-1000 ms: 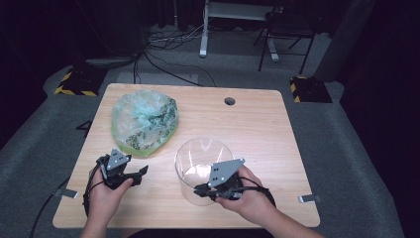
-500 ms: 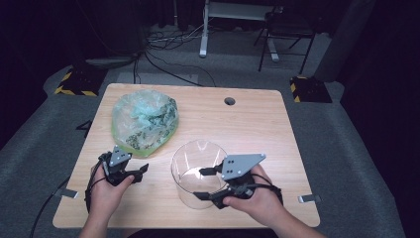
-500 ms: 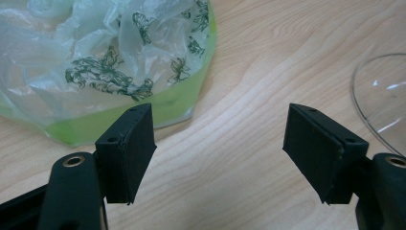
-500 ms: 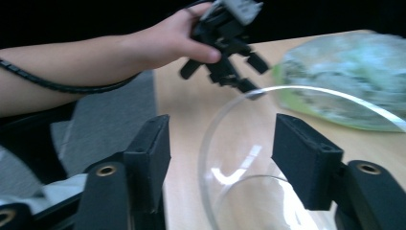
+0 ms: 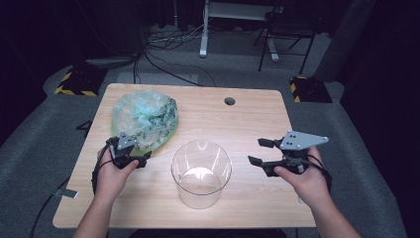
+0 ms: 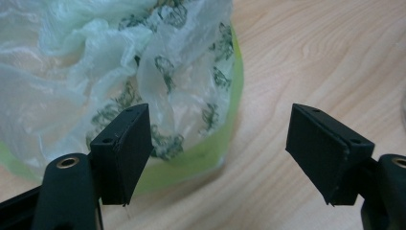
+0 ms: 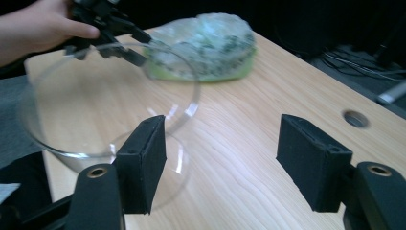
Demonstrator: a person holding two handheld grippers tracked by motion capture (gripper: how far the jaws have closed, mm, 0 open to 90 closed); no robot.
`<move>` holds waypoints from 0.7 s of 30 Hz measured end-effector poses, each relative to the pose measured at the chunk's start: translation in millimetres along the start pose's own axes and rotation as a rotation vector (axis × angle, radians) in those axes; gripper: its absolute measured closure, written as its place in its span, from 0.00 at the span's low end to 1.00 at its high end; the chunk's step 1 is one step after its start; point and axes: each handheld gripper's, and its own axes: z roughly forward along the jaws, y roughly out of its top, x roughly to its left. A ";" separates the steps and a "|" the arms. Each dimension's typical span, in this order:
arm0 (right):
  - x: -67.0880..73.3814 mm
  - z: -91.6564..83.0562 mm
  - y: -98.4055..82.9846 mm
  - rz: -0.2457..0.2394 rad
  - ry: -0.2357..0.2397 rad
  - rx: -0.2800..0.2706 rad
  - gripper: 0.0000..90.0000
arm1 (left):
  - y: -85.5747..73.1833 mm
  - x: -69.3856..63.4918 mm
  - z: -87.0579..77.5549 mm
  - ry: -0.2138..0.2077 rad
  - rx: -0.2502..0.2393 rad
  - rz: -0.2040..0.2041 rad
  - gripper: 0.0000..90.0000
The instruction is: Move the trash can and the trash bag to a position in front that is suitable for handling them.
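With the clear bowl (image 5: 201,173) set down at the table's near centre and the right gripper (image 5: 260,151), jaws just opened and empty, clear to its right, the spread left gripper (image 5: 143,159) must next close on the plastic bag (image 5: 143,118) at far left.

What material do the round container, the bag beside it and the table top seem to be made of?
Round container: clear glass or hard plastic; the wood shows through it and its rim glints, so I cannot tell which.
Bag: thin, crinkled, translucent plastic film with a dark green print, over something lime green.
Table top: light wood or wood-look laminate, matt, with visible grain lines.
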 end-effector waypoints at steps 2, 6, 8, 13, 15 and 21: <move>-9.6 -1.7 -12.8 0.031 -0.029 0.009 0.38 | 1.6 1.6 2.9 0.004 0.001 -0.003 0.27; -24.8 -0.7 -41.2 0.088 -0.068 0.020 0.39 | 7.3 11.4 17.0 0.024 0.020 -0.016 0.30; -30.7 0.4 -53.8 0.126 -0.076 0.026 0.39 | 7.5 15.1 22.7 0.029 0.028 -0.022 0.31; -36.0 3.2 -72.9 0.184 -0.071 0.020 0.40 | 1.8 20.4 31.6 0.028 0.044 -0.036 0.33; -35.5 5.1 -81.2 0.197 -0.080 0.014 0.41 | -6.5 22.1 36.6 0.018 0.071 -0.058 0.36; -34.1 6.6 -88.9 0.205 -0.078 0.029 0.41 | -20.8 18.6 35.0 -0.011 0.109 -0.067 0.41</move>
